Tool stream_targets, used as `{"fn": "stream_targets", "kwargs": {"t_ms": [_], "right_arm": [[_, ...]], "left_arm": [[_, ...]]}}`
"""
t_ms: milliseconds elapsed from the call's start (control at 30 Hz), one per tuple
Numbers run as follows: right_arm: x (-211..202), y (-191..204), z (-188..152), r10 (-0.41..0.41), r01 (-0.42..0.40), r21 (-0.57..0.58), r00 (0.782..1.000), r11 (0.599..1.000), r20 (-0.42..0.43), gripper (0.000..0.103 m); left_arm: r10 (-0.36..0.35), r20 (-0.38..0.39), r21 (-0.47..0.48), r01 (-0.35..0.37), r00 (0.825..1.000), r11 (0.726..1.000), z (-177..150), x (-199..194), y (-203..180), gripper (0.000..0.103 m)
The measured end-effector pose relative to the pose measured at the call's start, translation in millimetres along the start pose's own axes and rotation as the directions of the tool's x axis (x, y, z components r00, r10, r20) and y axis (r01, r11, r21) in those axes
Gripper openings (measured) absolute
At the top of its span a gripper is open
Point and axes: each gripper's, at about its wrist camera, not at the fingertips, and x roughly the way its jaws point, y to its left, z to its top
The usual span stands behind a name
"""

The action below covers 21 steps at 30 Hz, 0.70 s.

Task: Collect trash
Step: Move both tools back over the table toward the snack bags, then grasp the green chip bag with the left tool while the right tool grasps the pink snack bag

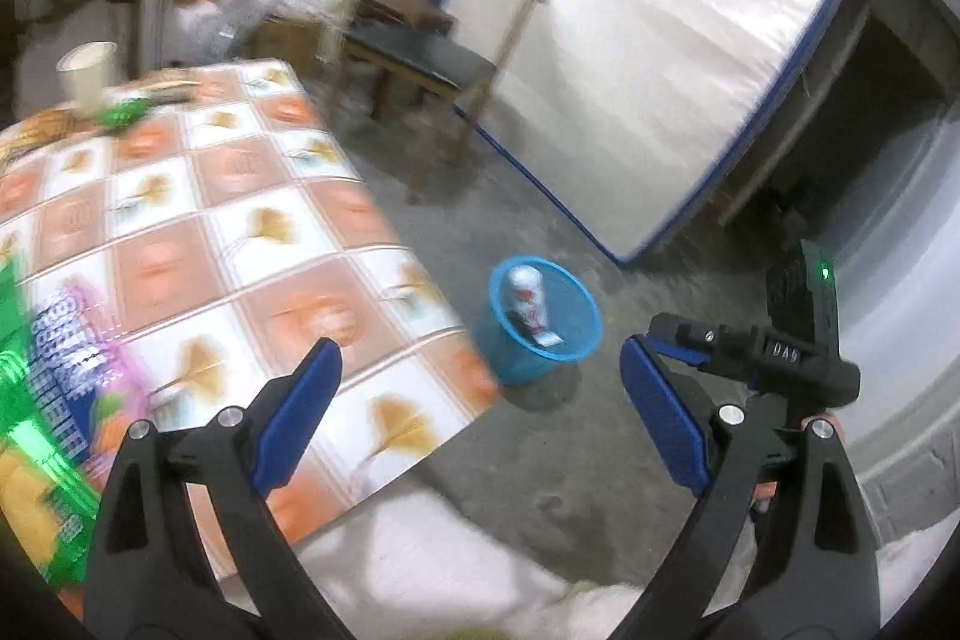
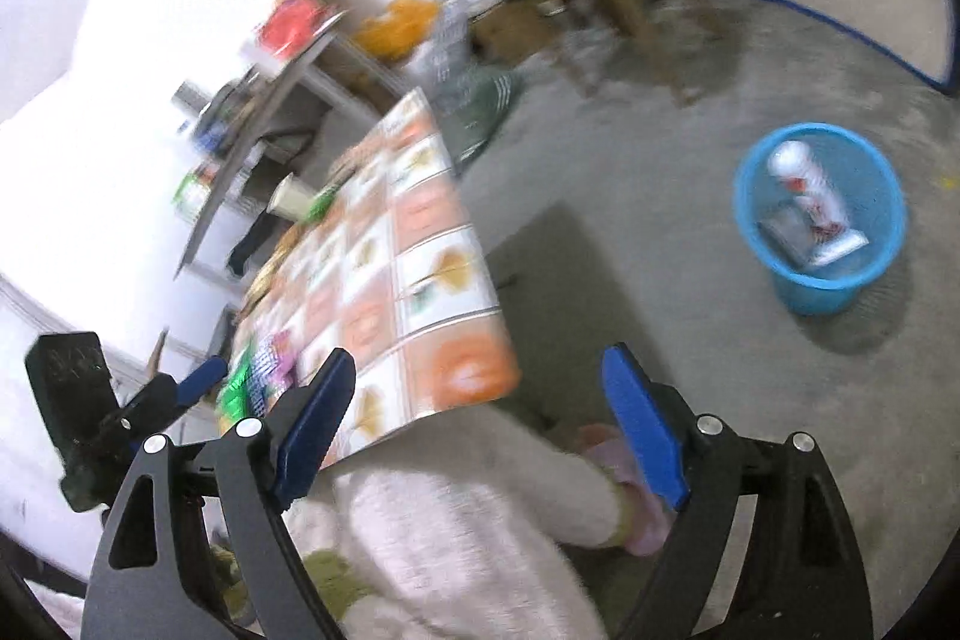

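A blue mesh bin (image 1: 521, 367) stands on the concrete floor beside the table, holding a white and red can (image 1: 528, 301) and a flat white packet. My left gripper (image 1: 480, 349) is open and empty, hovering over the table's corner with the bin just beyond it. In the right wrist view my right gripper (image 2: 480, 358) is also open with nothing between its blue pads; the bin (image 2: 822, 295) and can (image 2: 807, 190) lie off to its right. Green and purple snack bags (image 1: 60, 370) lie on the near left of the table. A paper cup (image 1: 87, 73) stands at its far end.
The table (image 1: 252, 244) wears an orange and white checked cloth. A wooden chair (image 1: 420, 64) and a leaning white mattress (image 1: 648, 58) stand beyond the bin. A cluttered shelf (image 2: 282, 76) lines the wall. A person's pale fleece leg (image 2: 456, 520) and pink slipper (image 2: 642, 526) are below.
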Motion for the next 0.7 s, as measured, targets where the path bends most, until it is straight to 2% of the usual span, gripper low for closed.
{"fn": "stream_targets", "kwargs": {"t_ms": [67,200,367,533,700], "right_arm": [[15,25,-3,0.042,-0.043,-0.034,0.998,0.998,-0.043,0.082],[44,62,-11,0.1,-0.111,-0.082,0.987,0.99,-0.128,0.082],[87,112,-28,0.139,-0.178,-0.145,0.959,0.973,-0.248,0.082],[126,152,-36,0.157,-0.231,-0.181,0.924,0.956,-0.349,0.082],[161,177,-36,0.175,-0.265,-0.171,0.894,0.949,-0.412,0.082]], "left_arm": [[0.041,0.05,-0.029,-0.039,0.998,0.999,-15,-34,21,0.09],[0.157,0.136,-0.093,-0.145,0.978,0.985,-45,-88,57,0.09],[0.271,0.198,-0.27,-0.214,0.942,0.939,-82,-140,118,0.09],[0.339,0.194,-0.417,-0.236,0.92,0.878,-101,-155,170,0.09],[0.368,0.162,-0.5,-0.246,0.916,0.83,-115,-146,214,0.09]]}}
